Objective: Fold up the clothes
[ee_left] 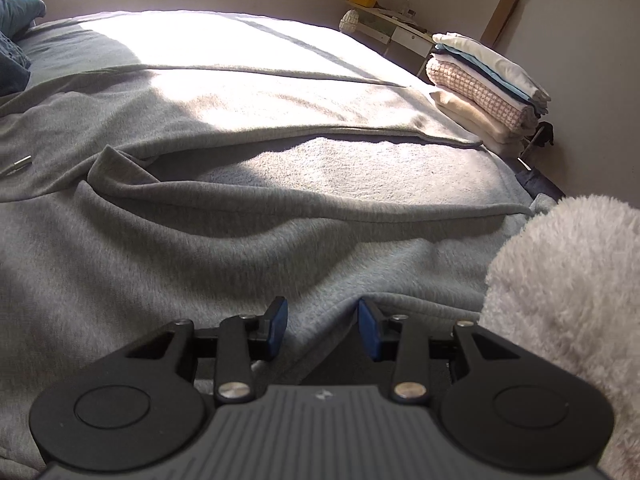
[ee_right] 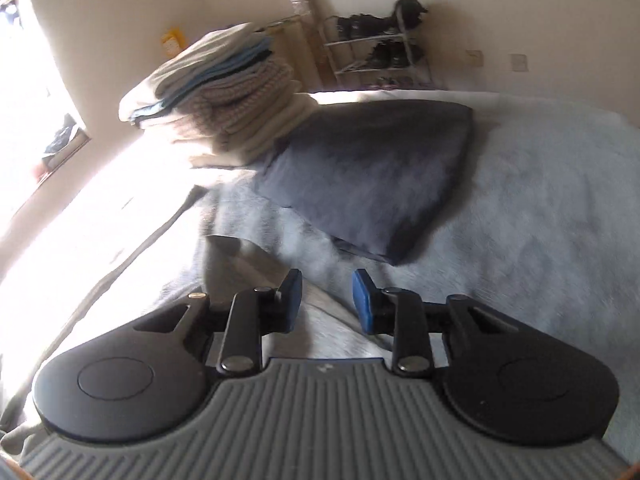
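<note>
A large grey hoodie lies spread and rumpled across the bed, one part folded over along an edge. The metal tip of its drawstring shows at the left. My left gripper is open low over the hoodie's near part, and a ridge of grey cloth rises between its blue pads. My right gripper is open too, just above grey cloth at the hoodie's edge. Nothing is clamped in either.
A stack of folded clothes sits at the bed's far corner, with a folded dark garment beside it on the fuzzy blanket. A fluffy white sleeve is at the right. A desk and shoe rack stand behind.
</note>
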